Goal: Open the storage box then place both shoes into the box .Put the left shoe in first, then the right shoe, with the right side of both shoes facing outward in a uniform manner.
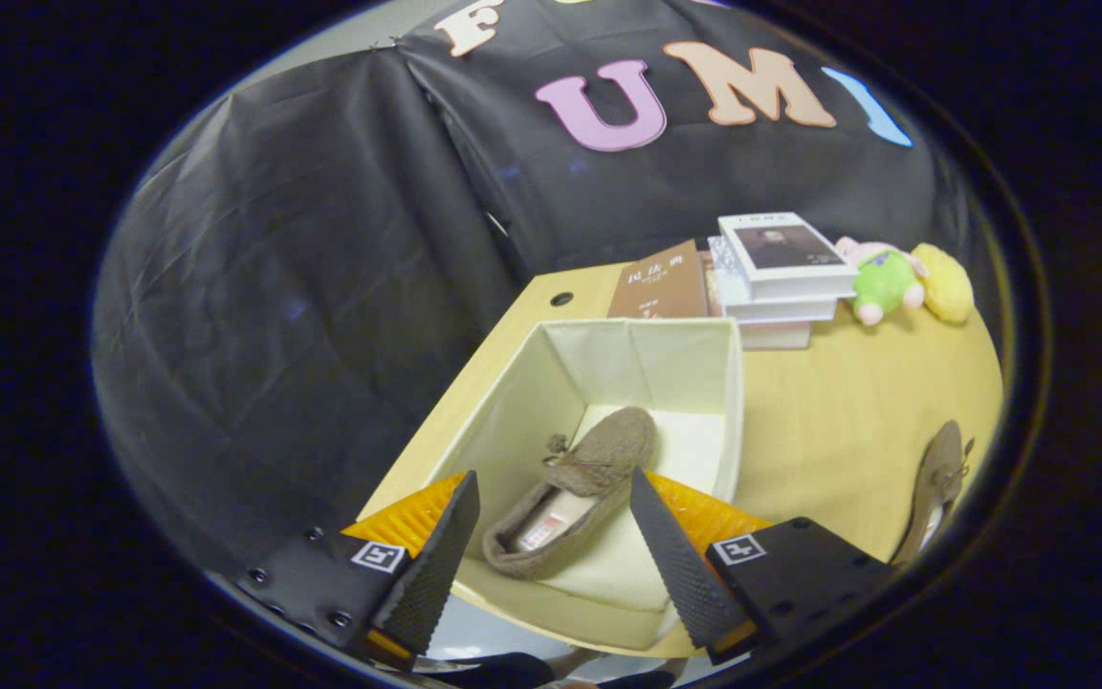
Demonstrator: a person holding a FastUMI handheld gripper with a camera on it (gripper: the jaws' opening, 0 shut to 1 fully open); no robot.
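Released and spread above the storage box (685, 383), the gripper (551, 517) should leave the first shoe (570, 498) lying inside, then cross the worktop (838, 421) and grasp the second shoe (934, 488) mid-body, judging by its sideways lie.

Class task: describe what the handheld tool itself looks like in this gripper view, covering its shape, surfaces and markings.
The tool has two wedge-shaped fingers with finely ribbed, textured inner faces. Each finger sits on a blocky black mount fastened with small round screws and bearing a square black-and-white tag. Ridged orange panels lie behind the fingers. The fingers are open, touching nothing.
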